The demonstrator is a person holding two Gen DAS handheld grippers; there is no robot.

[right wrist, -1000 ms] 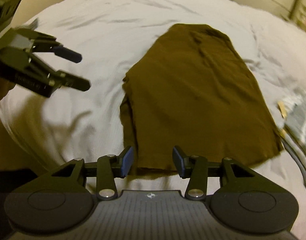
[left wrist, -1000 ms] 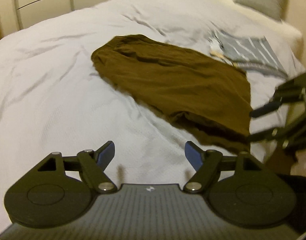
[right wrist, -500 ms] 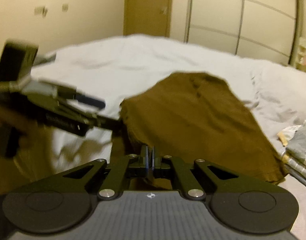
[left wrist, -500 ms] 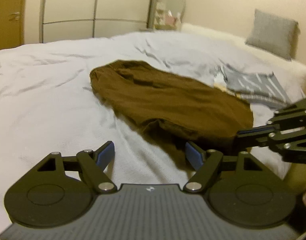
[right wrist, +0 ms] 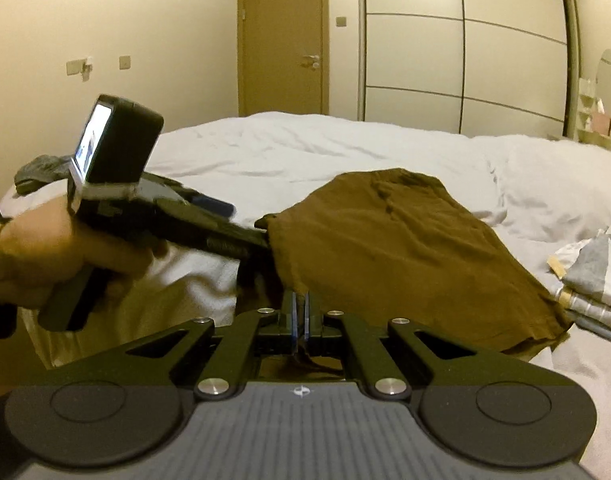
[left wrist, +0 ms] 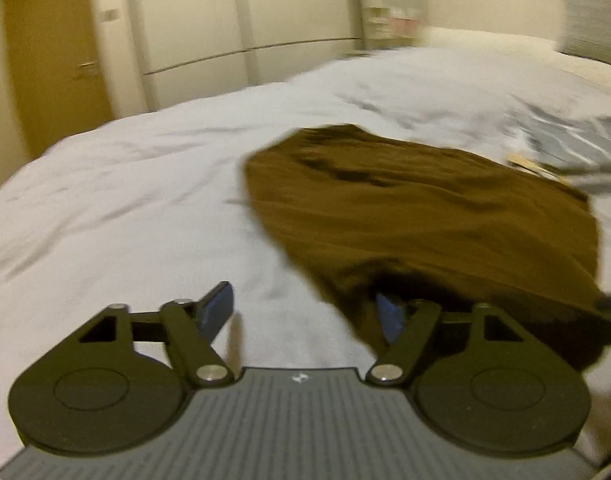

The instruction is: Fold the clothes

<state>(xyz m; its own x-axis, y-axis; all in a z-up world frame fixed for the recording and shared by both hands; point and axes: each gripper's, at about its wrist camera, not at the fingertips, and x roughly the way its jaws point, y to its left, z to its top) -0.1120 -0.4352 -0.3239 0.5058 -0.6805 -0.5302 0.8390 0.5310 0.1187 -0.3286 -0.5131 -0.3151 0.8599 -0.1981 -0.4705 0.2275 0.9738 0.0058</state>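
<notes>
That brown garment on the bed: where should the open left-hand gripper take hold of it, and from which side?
Probably at the near left corner of the brown garment, beside where the right gripper already pinches the near hem. That edge lies raised off the bed, so the open left gripper can slide in from the foot side, one finger under the cloth.

Brown garment lies spread on the white bed (near edge lifted).
</notes>
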